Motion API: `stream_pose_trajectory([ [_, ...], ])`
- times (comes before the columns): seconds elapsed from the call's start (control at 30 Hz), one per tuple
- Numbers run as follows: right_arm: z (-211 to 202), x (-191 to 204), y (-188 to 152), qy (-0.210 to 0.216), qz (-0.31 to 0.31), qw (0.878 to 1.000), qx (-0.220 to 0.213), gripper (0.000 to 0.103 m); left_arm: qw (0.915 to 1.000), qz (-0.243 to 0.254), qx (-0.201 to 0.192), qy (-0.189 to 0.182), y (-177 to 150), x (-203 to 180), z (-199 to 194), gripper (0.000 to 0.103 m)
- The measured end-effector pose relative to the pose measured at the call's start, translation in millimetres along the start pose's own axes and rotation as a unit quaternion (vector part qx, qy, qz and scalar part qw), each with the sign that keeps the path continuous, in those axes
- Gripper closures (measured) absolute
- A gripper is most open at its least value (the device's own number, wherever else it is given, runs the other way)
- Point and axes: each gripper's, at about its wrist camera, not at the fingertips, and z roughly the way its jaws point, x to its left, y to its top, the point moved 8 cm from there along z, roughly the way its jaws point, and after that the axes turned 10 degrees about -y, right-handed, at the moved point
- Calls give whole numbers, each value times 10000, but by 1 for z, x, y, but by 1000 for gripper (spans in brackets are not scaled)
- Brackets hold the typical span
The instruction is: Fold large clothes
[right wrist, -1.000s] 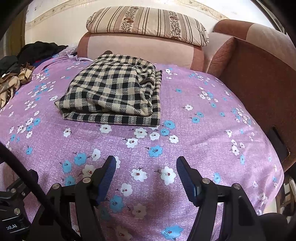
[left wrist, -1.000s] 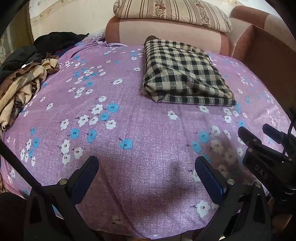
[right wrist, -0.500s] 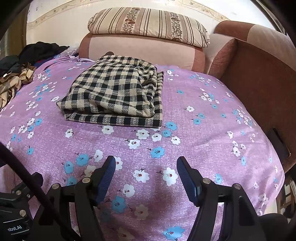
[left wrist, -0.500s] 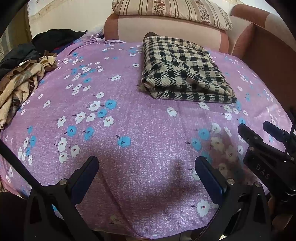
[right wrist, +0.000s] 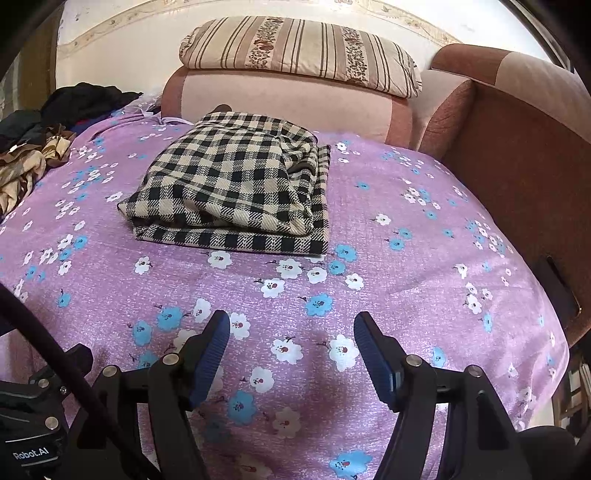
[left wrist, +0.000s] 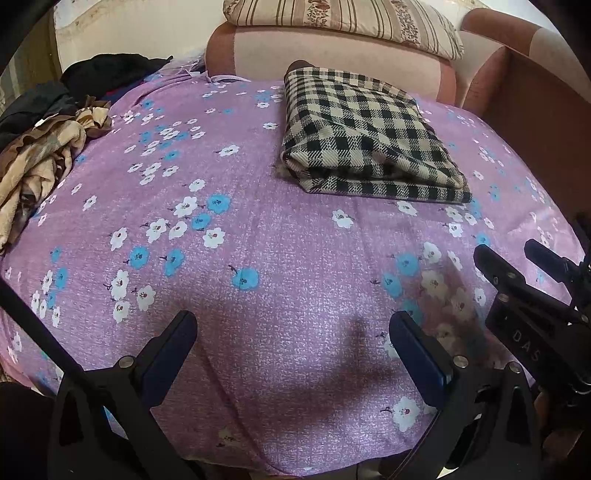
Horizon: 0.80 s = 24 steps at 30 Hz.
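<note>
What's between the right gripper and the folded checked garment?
Only bare floral bedsheet. In the right wrist view, nothing lies between the open right gripper and the folded checked garment; the left wrist view agrees.

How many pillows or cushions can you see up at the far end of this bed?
1: a striped pillow lying on top of the pink headrest, behind the folded checked garment. Others may lie outside the views.

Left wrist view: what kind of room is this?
Likely a home bedroom or living room: a floral purple sheet over a bed or sofa, a striped pillow on upholstered cushions, and a heap of unfolded clothes.
</note>
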Motion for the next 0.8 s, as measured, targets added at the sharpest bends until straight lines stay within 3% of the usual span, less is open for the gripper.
stream_pose_trajectory([
  [0.8, 3, 4, -2, 51, -72, 10000, 23, 28, 10000, 23, 19, 37, -2, 3, 4, 0],
])
